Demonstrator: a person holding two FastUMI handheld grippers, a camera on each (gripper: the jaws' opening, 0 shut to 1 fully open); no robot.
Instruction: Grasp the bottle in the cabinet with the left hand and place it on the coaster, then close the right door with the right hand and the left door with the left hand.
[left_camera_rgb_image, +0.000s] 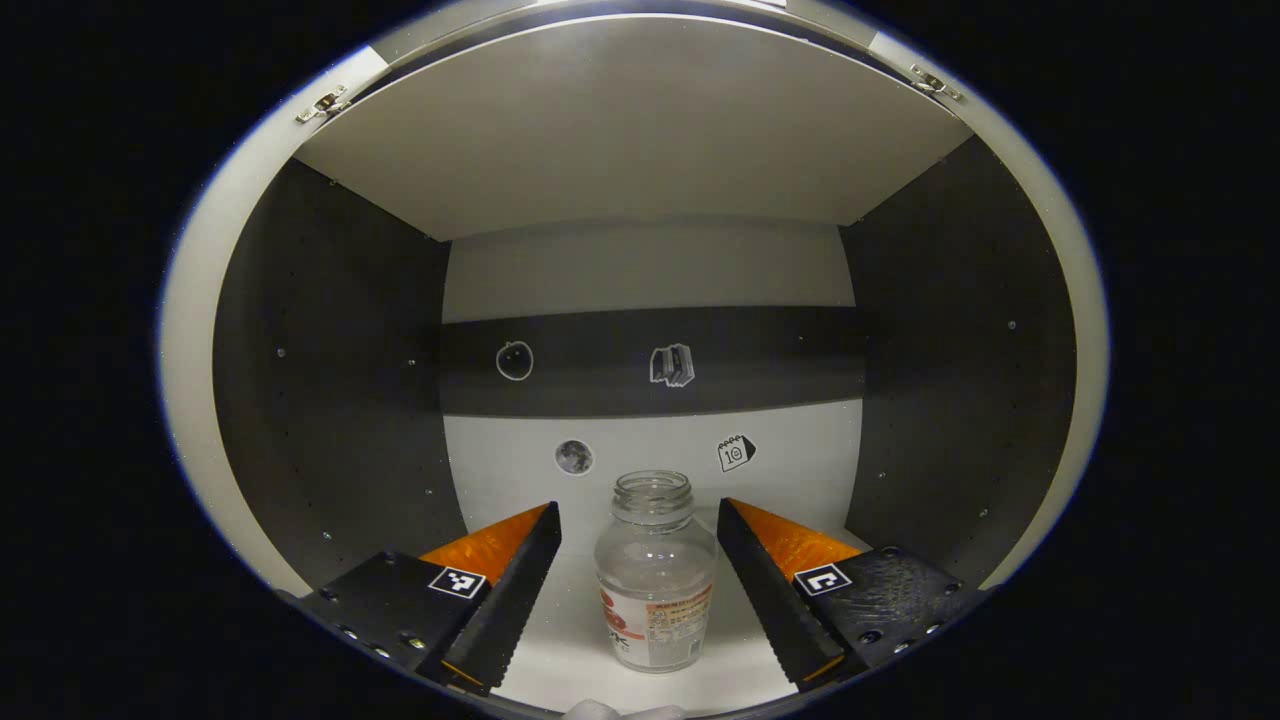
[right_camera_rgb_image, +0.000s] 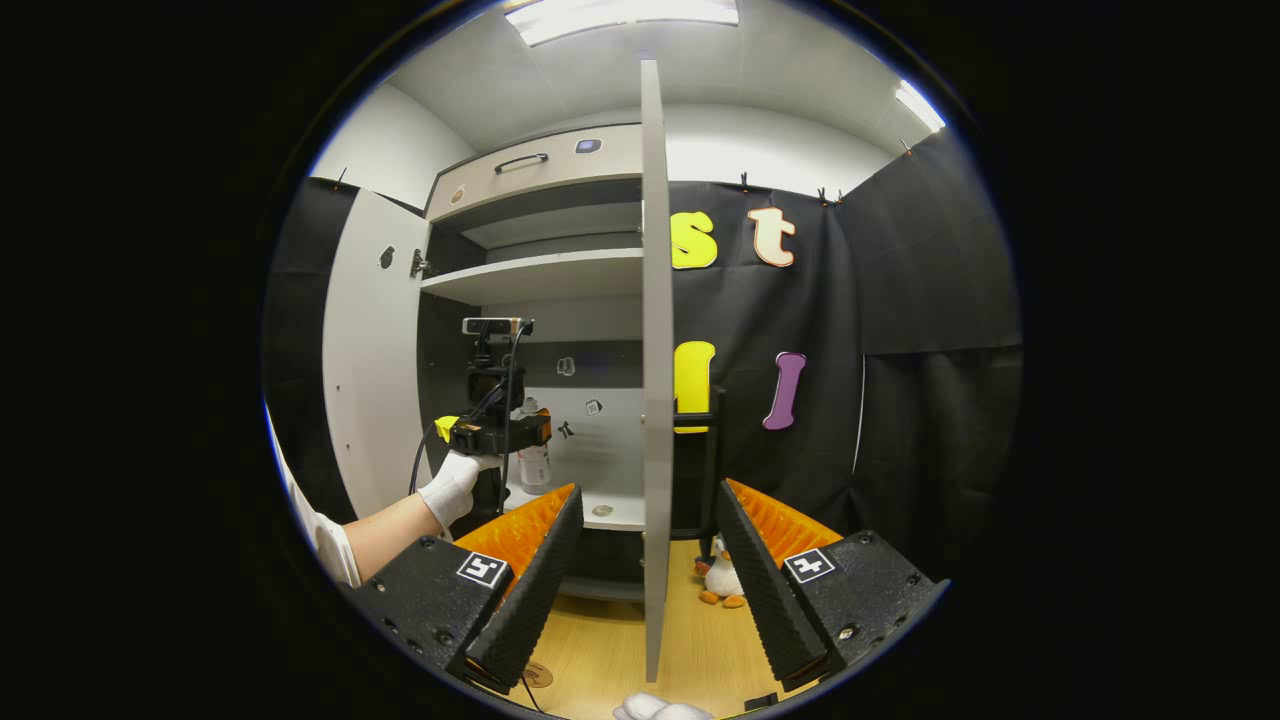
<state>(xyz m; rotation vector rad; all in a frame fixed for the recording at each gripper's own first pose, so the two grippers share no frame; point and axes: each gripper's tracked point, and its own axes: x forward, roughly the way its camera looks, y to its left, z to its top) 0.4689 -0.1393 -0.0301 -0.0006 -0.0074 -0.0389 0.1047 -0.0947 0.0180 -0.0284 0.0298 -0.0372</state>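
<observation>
A clear glass bottle (left_camera_rgb_image: 655, 585) with a printed label and no cap stands upright on the white cabinet shelf (left_camera_rgb_image: 560, 665). My left gripper (left_camera_rgb_image: 637, 508) is open, one finger on each side of the bottle, with gaps on both sides. In the right gripper view, a gloved hand holds the left gripper (right_camera_rgb_image: 522, 432) inside the cabinet at the bottle (right_camera_rgb_image: 535, 462). My right gripper (right_camera_rgb_image: 648, 485) is open, and the right door (right_camera_rgb_image: 655, 330) stands edge-on between its fingers. The left door (right_camera_rgb_image: 372, 370) is swung wide open. A round brown coaster (right_camera_rgb_image: 537, 675) lies on the wooden surface below.
Dark cabinet side walls (left_camera_rgb_image: 340, 400) and an upper shelf (left_camera_rgb_image: 640, 130) close in the compartment. A small round disc (right_camera_rgb_image: 603, 511) lies at the shelf's front. A plush toy (right_camera_rgb_image: 720, 578) sits on the wood floor beside a black stand (right_camera_rgb_image: 711, 460).
</observation>
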